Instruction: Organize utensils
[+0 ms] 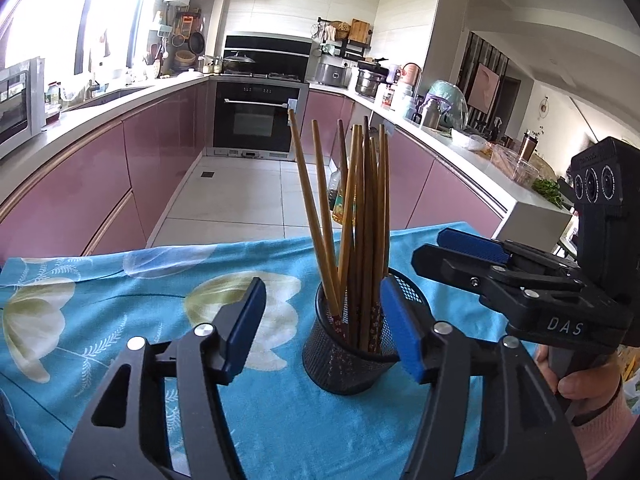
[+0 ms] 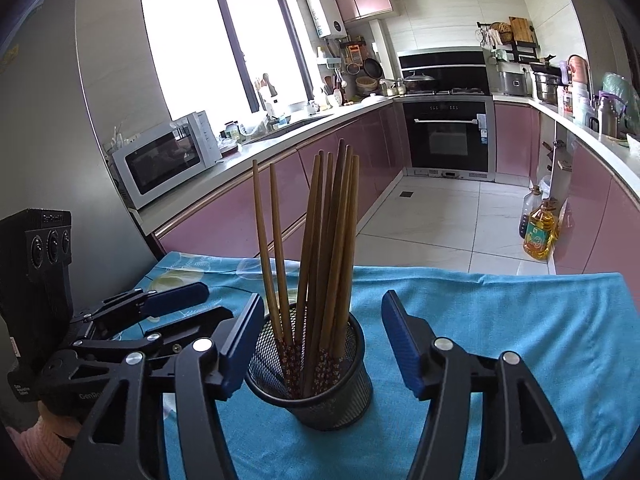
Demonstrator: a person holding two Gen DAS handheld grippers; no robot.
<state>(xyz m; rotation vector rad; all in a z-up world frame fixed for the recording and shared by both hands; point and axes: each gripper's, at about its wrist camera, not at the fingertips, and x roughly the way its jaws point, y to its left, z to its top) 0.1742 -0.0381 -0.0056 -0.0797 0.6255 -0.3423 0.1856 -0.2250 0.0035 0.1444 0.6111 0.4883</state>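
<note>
Chopsticks (image 2: 320, 248) all upright in cup (image 2: 316, 380); sorting seemingly finished. Both grippers, left (image 1: 322, 332) and right (image 2: 320, 344), spread, pinching nothing. Next, probably: back away without knocking cup.

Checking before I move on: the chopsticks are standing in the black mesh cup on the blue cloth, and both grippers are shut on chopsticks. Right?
Not quite. The chopsticks do stand in the black mesh cup on the blue cloth, but both wrist views show the left gripper and right gripper open, holding nothing.
</note>
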